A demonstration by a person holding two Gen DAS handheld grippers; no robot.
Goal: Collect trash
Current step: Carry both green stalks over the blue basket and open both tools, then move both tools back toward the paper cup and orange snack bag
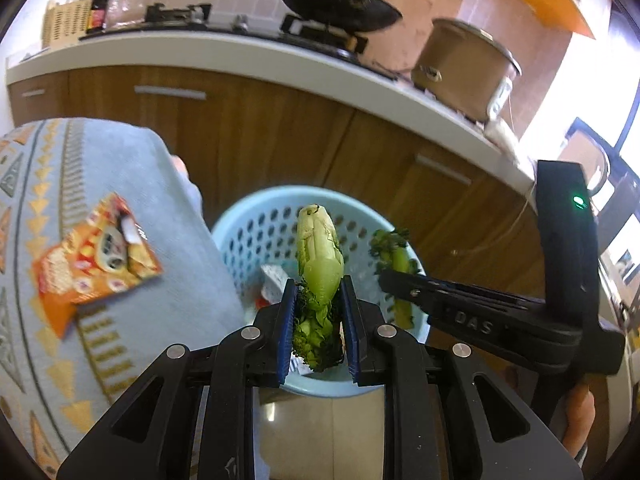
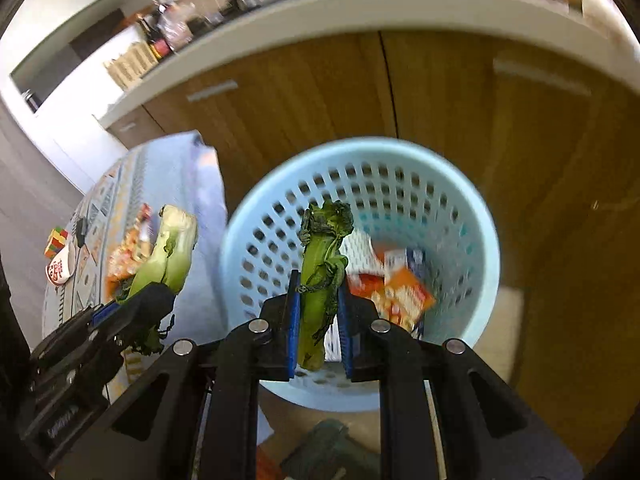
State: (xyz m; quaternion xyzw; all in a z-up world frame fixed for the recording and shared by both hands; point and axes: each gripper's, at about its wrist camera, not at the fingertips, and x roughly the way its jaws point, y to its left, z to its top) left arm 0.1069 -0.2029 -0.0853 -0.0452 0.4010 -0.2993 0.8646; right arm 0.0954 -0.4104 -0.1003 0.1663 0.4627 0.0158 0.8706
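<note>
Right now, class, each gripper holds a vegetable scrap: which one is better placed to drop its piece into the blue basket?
Right gripper: its leafy stalk hangs over the basket opening. The left gripper's bok choy appears nearer the table-side rim.

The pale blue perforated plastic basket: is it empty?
No, the pale blue perforated plastic basket already holds orange and white snack wrappers at its bottom.

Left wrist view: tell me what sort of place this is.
Most likely a home kitchen. A black wok sits on a gas stove on the white countertop, a rice cooker stands nearby, and wood-fronted cabinets run underneath. Both grippers hold vegetable scraps over a blue basket.
</note>
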